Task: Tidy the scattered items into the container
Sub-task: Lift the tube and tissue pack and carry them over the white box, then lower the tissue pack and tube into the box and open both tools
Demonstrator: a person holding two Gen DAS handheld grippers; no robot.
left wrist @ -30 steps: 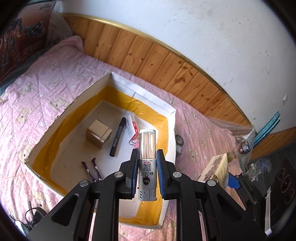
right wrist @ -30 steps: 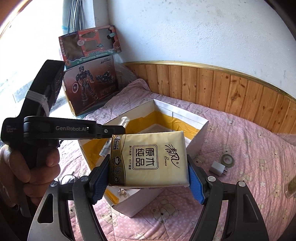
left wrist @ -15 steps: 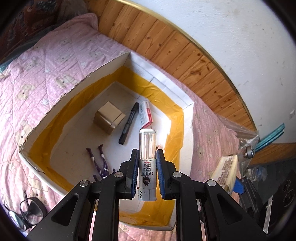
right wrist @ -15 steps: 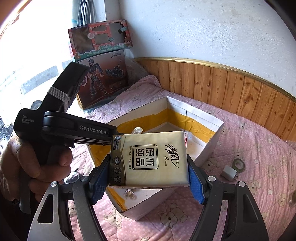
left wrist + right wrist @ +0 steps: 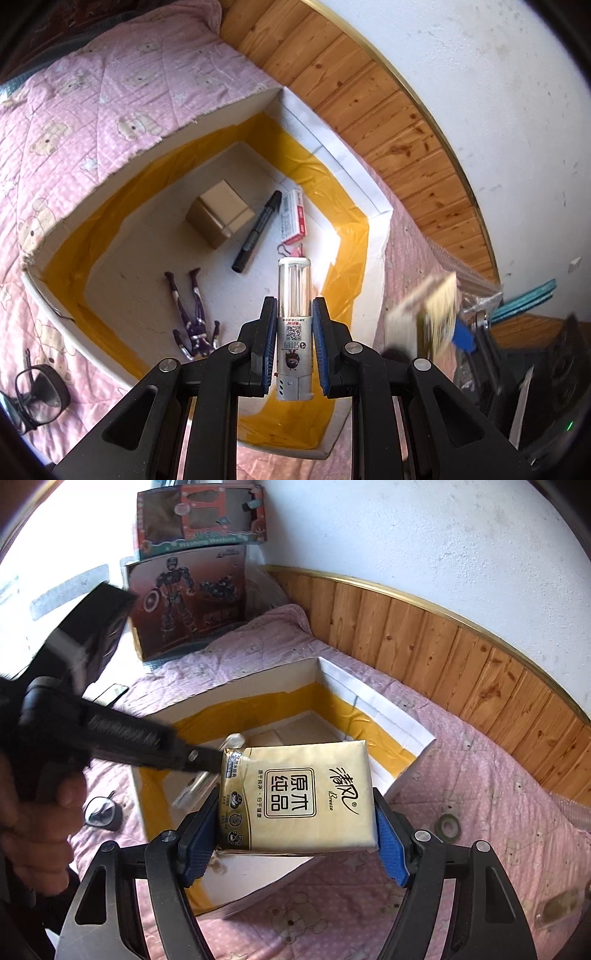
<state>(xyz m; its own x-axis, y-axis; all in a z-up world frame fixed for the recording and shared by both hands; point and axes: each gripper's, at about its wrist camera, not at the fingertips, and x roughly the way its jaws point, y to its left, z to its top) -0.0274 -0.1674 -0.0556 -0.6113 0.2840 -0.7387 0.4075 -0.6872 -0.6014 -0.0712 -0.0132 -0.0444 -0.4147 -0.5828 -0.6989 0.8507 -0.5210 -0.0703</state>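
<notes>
Blue-padded left gripper (image 5: 294, 345) clamped on a clear-topped lighter (image 5: 294, 328), held upright over the open box (image 5: 376, 236) with yellow-taped inner walls. Left wrist view, box floor: brown cube carton (image 5: 220, 213) at 11 o'clock from the lighter, black marker (image 5: 257, 230) just beside it, red-and-white pack (image 5: 293, 217) at 12 o'clock touching or nearly touching the marker tip, purple doll figure (image 5: 194, 317) at 9 o'clock. Eyeglasses (image 5: 35, 397) on the pink quilt (image 5: 92, 92) outside the box at 8 o'clock. Blurred tissue pack at 3 o'clock. Right wrist view: right gripper (image 5: 293, 836) clamped on the cream tissue pack (image 5: 299, 795), held over the near edge of the box (image 5: 369, 698). Left gripper body crosses in at 9 o'clock, motion-blurred, a hand (image 5: 35, 830) on it. Tape roll (image 5: 448, 826) on the quilt at 3 o'clock, outside the box. Toy boxes (image 5: 192, 590) at 11 o'clock against the wall.
</notes>
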